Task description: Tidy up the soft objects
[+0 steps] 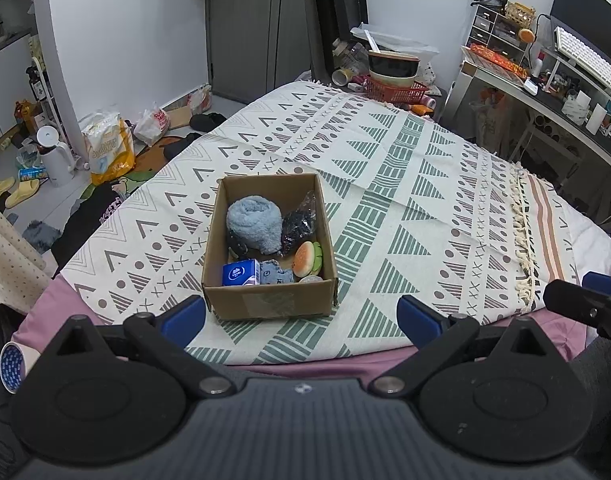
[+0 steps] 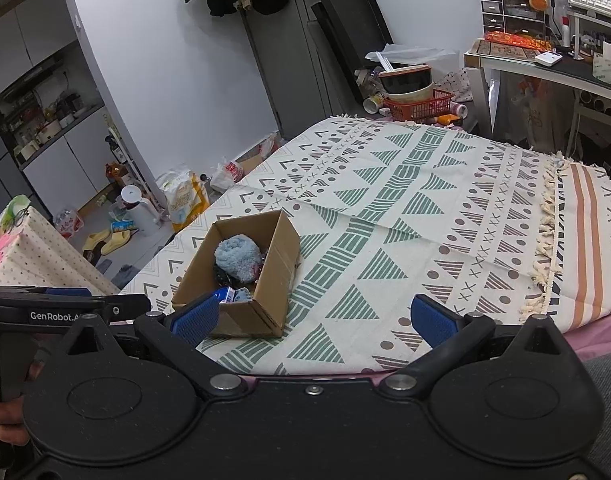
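Soft objects: a rolled blue towel (image 1: 254,222), a burger-shaped toy (image 1: 308,257) and a blue tissue pack (image 1: 241,273) lie inside an open cardboard box (image 1: 265,302).
Box: stands on the bed, near its front edge.
Bed: covered by a cream blanket (image 1: 405,184) with green and brown triangles, over a pink sheet (image 1: 325,366).
Left tongs (image 1: 301,314): spread wide, holding nothing.
Right tongs (image 2: 315,318): spread wide, holding nothing.
Room: cluttered floor at left, desk (image 1: 561,100) with a keyboard at right.
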The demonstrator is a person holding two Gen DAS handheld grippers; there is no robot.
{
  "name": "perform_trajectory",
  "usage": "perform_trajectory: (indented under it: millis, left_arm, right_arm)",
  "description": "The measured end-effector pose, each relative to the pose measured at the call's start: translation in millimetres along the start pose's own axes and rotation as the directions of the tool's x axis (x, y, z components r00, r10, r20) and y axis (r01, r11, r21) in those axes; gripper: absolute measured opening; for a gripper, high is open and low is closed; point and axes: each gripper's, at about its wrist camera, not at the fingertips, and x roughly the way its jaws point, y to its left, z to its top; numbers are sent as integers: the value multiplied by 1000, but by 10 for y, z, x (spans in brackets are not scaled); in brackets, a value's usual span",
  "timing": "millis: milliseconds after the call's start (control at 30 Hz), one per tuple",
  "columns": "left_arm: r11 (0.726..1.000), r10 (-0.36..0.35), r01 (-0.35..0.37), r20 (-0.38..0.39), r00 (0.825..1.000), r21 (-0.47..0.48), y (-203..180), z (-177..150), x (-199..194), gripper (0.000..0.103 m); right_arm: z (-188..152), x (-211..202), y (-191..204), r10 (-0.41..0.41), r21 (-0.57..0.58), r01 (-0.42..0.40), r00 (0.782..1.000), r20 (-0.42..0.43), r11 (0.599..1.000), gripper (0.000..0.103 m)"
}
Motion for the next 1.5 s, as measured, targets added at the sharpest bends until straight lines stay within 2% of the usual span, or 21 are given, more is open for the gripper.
perform_trajectory:
  millis: [1500]
  left_arm:
    - [1000,13,-13,-1,1000,-4,9,-2,0,101]
  right_arm:
    - [-11,-1,-11,-5,-6,5,1000,2,1000,103]
